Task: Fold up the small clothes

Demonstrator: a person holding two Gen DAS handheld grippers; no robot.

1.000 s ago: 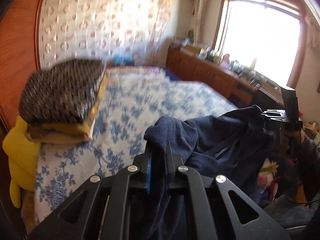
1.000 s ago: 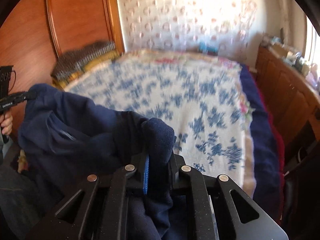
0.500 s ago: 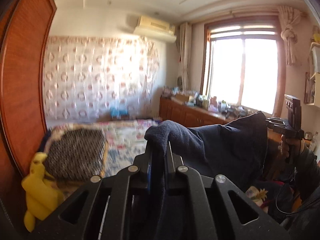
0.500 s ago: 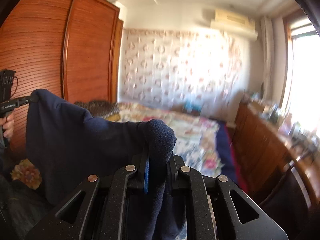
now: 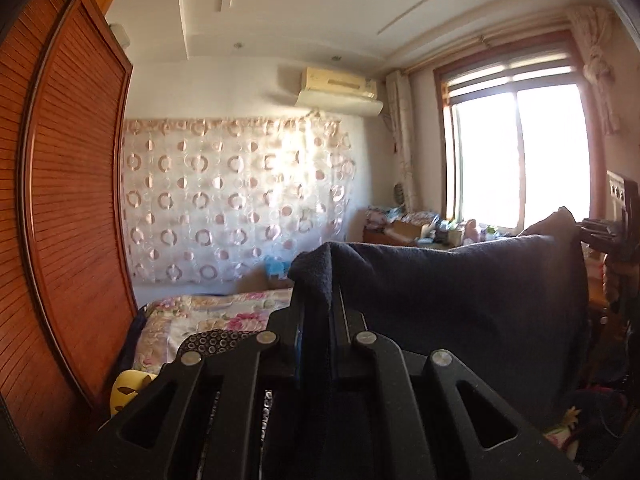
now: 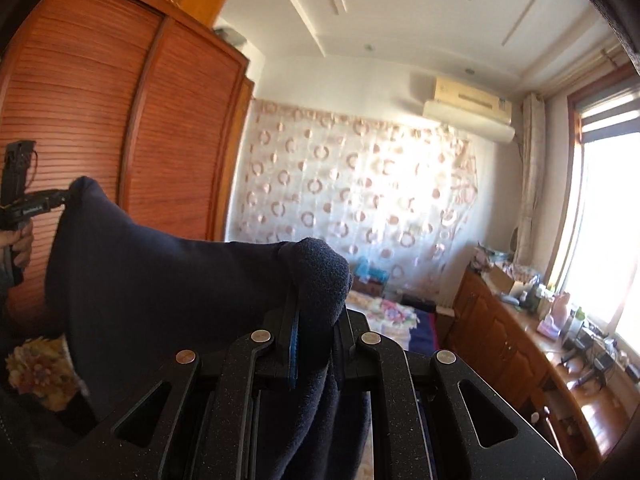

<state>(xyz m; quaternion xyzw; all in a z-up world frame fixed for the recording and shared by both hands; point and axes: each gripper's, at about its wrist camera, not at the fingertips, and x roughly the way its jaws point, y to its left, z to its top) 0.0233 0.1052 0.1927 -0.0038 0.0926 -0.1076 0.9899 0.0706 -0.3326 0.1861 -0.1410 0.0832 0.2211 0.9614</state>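
Observation:
A dark navy garment (image 5: 460, 292) hangs stretched between my two grippers, held high above the bed. My left gripper (image 5: 318, 300) is shut on one top corner of it. My right gripper (image 6: 316, 308) is shut on the other top corner, where the navy garment (image 6: 168, 292) spreads to the left. Each gripper shows in the other's view: the right one (image 5: 580, 232) at the far right, the left one (image 6: 66, 198) at the far left. The garment's lower part is hidden behind the gripper bodies.
The bed with a floral cover (image 5: 216, 316) lies below. A patterned folded pile (image 5: 216, 340) and a yellow toy (image 5: 128, 388) sit at its left edge. A wooden wardrobe (image 6: 100, 120) stands left. A cluttered wooden cabinet (image 6: 520, 328) runs under the window (image 5: 516, 156).
Both grippers have risen with the garment, tilting the views from the bed up toward the wall and ceiling. The garment has gone from slack and bunched to stretched flat between them.

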